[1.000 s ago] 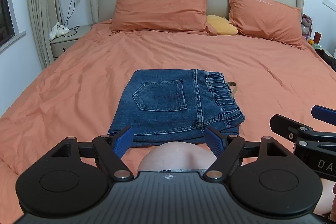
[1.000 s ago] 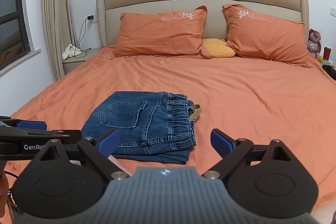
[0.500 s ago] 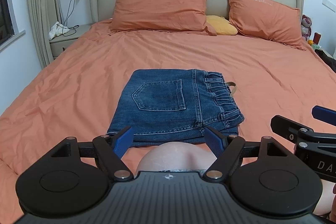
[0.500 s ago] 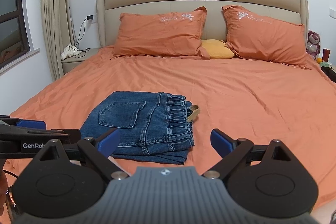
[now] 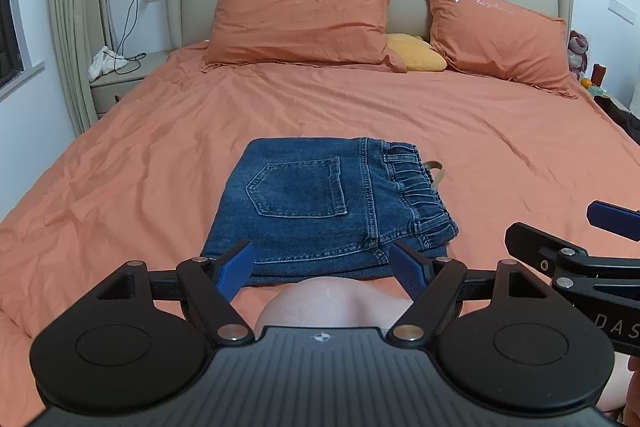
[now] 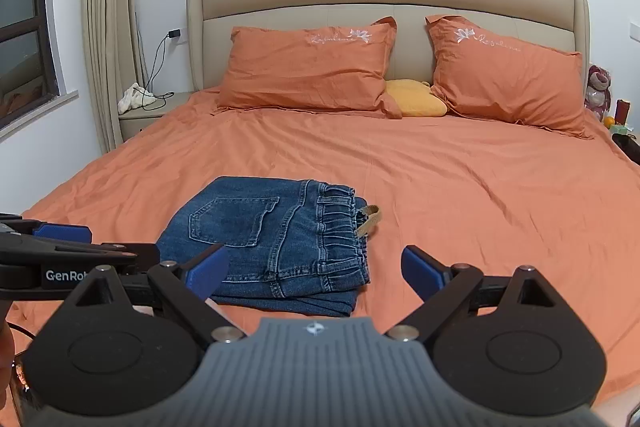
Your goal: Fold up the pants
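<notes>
Blue denim pants (image 5: 320,203) lie folded into a compact stack on the orange bed, back pocket up, elastic waistband to the right; they also show in the right wrist view (image 6: 272,243). My left gripper (image 5: 326,269) is open and empty, held just short of the stack's near edge. My right gripper (image 6: 316,269) is open and empty, held back from the stack and to its right. Each gripper shows at the edge of the other's view.
The orange bedsheet (image 5: 500,147) covers the whole bed. Two orange pillows (image 5: 300,23) and a yellow cushion (image 5: 416,57) lie at the beige headboard. A nightstand (image 5: 120,83) with a cable stands at the left. A knee (image 5: 332,301) shows below the left gripper.
Both grippers have drawn back very slightly from the pants. The pants have not moved and both grippers stay open.
</notes>
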`<state>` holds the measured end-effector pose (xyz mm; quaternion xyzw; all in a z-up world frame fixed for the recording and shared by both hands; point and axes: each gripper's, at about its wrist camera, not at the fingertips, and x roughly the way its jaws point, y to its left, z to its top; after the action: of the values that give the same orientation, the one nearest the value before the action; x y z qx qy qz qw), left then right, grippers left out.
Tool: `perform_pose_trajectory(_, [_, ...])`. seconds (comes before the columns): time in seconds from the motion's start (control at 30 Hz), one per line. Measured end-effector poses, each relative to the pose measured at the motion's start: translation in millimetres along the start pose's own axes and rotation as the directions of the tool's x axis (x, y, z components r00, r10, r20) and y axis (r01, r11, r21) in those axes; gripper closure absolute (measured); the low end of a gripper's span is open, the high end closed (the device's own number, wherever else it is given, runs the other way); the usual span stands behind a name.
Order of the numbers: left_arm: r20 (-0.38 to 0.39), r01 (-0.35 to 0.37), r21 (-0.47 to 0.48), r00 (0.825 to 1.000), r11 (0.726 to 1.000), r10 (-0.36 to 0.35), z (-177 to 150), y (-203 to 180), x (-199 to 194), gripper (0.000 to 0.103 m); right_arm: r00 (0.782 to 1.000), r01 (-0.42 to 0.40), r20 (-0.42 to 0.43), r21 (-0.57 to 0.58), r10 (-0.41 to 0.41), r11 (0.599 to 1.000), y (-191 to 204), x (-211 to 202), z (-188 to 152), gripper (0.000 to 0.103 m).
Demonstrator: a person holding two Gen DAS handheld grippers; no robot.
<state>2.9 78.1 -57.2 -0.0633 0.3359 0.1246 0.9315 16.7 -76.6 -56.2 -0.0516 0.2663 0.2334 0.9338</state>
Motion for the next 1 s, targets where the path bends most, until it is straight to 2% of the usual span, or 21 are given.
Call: perform_pose_trajectory(1.0, [0.02, 0.013, 0.018, 1.0, 1.0, -0.013, -1.6, -0.7, -4.7, 0.013, 1.0, 0.001, -0.004, 0.025, -0.001, 1.0, -4.8, -6.1, -0.9, 0.013])
